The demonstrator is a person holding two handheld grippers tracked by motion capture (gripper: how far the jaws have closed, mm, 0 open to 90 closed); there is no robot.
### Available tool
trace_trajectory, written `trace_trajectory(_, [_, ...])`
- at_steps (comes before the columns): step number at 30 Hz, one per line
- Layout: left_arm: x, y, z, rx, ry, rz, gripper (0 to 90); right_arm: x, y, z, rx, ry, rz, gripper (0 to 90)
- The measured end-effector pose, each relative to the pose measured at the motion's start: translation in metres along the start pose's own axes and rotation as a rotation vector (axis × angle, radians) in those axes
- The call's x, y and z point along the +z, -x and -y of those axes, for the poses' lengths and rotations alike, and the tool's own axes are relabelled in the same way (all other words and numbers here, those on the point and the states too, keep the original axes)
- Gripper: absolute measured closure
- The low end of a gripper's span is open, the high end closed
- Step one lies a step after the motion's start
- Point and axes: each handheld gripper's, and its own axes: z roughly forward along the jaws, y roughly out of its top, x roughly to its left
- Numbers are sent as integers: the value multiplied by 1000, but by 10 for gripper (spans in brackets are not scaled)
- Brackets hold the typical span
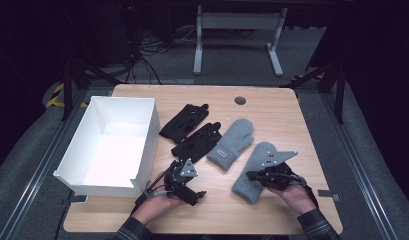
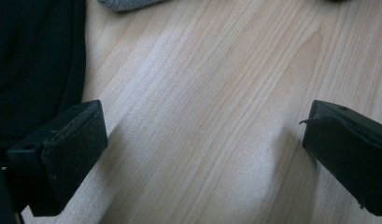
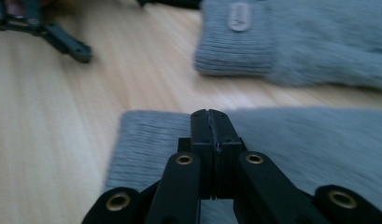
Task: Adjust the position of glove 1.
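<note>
Right hand-held gripper (image 3: pixel 211 122), jaws together, rests over near grey mitten (image 3: pixel 296 140). Left hand-held gripper (image 2: pixel 202 140), jaws apart, hovers above bare desk (image 2: pixel 202 70), black glove (image 2: pixel 34 60) at 10 o'clock.

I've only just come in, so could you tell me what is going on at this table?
A person is working with a gripper in each hand on a wooden table laid with two grey mittens, two black gloves and an open white box. The right gripper is shut, its jaws pressed together over the nearer grey mitten; whether it pinches the fabric is unclear. The left gripper is open over bare wood beside a black glove. The other grey mitten lies flat.
</note>
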Motion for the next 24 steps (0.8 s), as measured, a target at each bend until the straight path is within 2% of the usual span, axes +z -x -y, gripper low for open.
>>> trace_trajectory(6, [0, 0, 0, -2, -1, 0, 4, -14, 31, 15, 51, -9, 92, 900])
trace_trajectory(9, [0, 0, 0, -1, -2, 0, 5, -22, 46, 21, 87, 5, 115, 900])
trace_trajectory(12, [0, 0, 0, -2, -2, 0, 5, -20, 55, 27, 106, -7, 113, 900])
trace_trajectory(18, [0, 0, 0, -1, -2, 0, 5, -9, 54, 31, 98, -62, 97, 900])
trace_trajectory(24, [0, 0, 0, 0, 0, 0, 5, -8, 46, 31, 79, -69, 87, 900])
